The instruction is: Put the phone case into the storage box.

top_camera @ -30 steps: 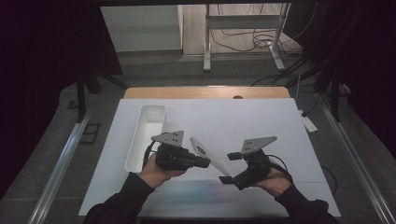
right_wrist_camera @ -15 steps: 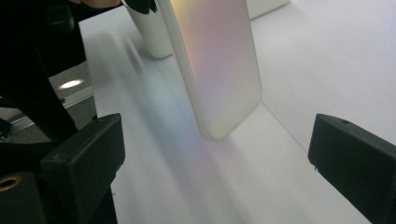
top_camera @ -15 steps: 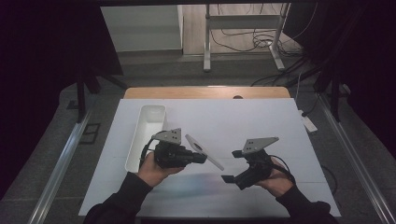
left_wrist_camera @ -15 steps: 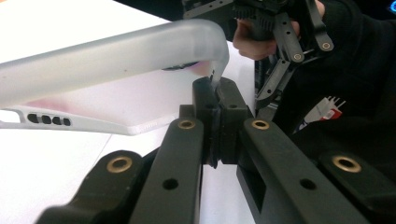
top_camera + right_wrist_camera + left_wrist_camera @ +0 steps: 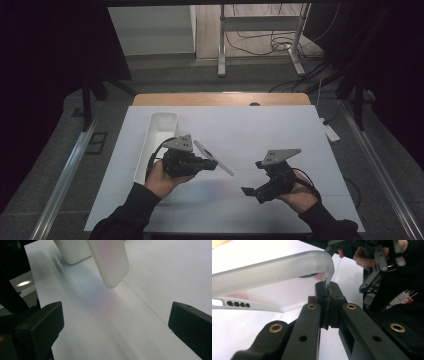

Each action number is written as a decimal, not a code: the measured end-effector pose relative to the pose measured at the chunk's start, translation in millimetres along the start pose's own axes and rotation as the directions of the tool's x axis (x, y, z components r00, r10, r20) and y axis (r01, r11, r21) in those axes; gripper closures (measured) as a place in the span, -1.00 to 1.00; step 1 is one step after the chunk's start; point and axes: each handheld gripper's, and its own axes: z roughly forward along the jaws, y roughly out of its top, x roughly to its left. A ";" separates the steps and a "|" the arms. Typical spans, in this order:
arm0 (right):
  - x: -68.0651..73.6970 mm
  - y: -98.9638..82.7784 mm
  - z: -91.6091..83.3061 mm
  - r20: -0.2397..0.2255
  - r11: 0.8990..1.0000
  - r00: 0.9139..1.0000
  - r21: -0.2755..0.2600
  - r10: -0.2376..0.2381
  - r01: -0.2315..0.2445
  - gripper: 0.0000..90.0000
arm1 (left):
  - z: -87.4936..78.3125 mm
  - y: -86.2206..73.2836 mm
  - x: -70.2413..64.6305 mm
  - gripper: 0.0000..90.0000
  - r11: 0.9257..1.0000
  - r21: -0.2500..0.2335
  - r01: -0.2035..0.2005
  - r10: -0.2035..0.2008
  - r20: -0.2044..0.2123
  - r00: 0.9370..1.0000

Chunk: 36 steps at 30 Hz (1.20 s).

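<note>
We are pinching the phone case (image 5: 272, 270) by its corner in the left tongs (image 5: 212, 163); the right tongs (image 5: 250, 192), just opened, are standing spread and empty beside it; such a narrow corner grip is risking slippage onto the desk (image 5: 280, 130).

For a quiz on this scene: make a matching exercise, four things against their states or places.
Things:
1. left gripper
2. right gripper
3. phone case
4. white tray

States or places:
A. jaws wide apart, nothing between them
B. lies on the table by its left edge
C. held up off the table by one edge
D. jaws shut on a thin edge

Pairs: 1-D, 2-A, 3-C, 4-B
</note>
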 end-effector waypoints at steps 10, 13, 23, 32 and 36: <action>-2.4 -7.0 -8.4 0.056 1.000 0.998 -0.007 0.030 -0.030 -1.00 | -2.9 2.5 6.3 0.96 1.000 0.023 0.004 -0.003 -0.064 0.998; -3.6 -9.4 -10.8 0.069 0.999 0.997 -0.008 0.039 -0.038 -1.00 | -4.6 3.4 9.1 0.96 1.000 0.024 0.011 -0.009 -0.082 0.997; -5.6 -16.6 -17.2 0.104 0.999 0.993 -0.011 0.048 -0.047 -1.00 | -8.2 5.5 17.8 0.96 0.999 0.032 0.031 -0.027 -0.135 0.991; -7.8 -24.3 -23.3 0.133 0.999 0.990 -0.023 0.050 -0.047 -1.00 | -12.7 8.2 25.2 0.96 0.998 0.035 0.048 -0.041 -0.168 0.985; -10.1 -28.3 -28.1 0.153 0.998 0.986 -0.031 0.064 -0.060 -1.00 | -15.8 11.1 29.1 0.96 0.998 0.038 0.055 -0.047 -0.183 0.982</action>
